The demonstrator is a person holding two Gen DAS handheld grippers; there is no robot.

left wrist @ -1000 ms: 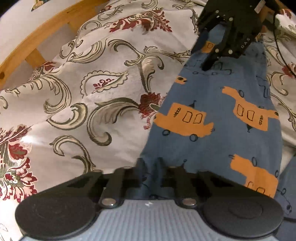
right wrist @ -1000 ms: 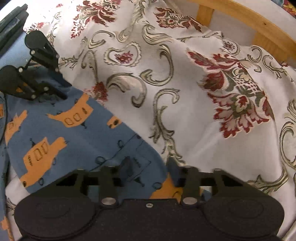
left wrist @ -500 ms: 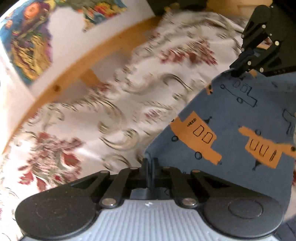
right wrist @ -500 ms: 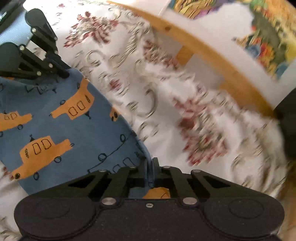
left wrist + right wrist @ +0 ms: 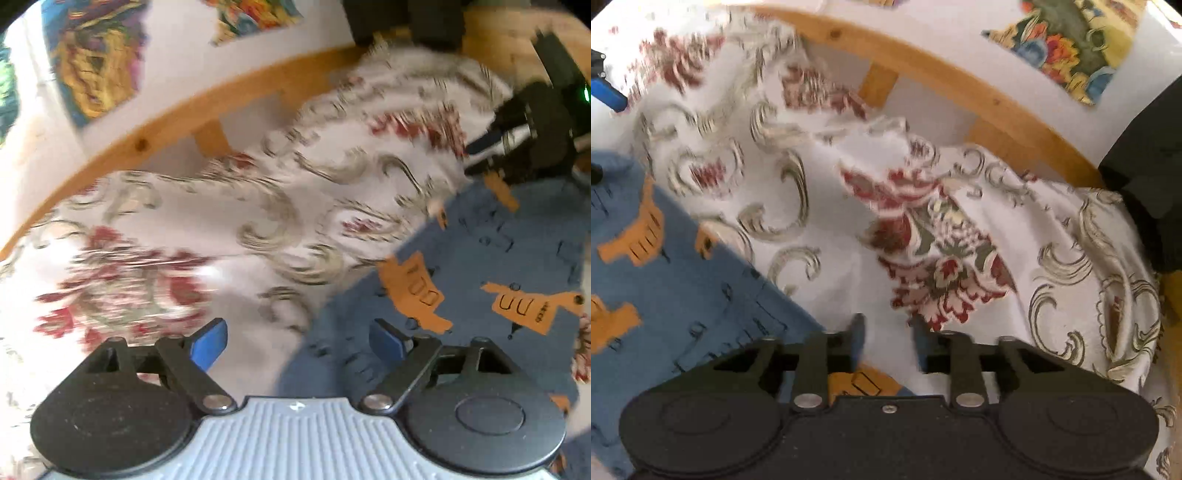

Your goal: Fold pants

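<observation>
We've got soft matt cloth here: the blue pants (image 5: 480,258) look like cotton jersey, though the blur makes that a guess, and the floral bedspread (image 5: 923,240) looks woven. The bed rail (image 5: 923,62) is bare, smooth-looking wood.

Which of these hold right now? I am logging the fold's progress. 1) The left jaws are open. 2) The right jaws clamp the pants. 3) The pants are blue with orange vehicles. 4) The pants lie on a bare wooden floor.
1) True: the left gripper stands wide open, holding nothing.
2) False: the right gripper is open, with the bedspread showing between its jaws.
3) True: the pants are blue with orange vehicle prints.
4) False: they lie on the floral bedspread, beside a wooden bed rail.
</observation>
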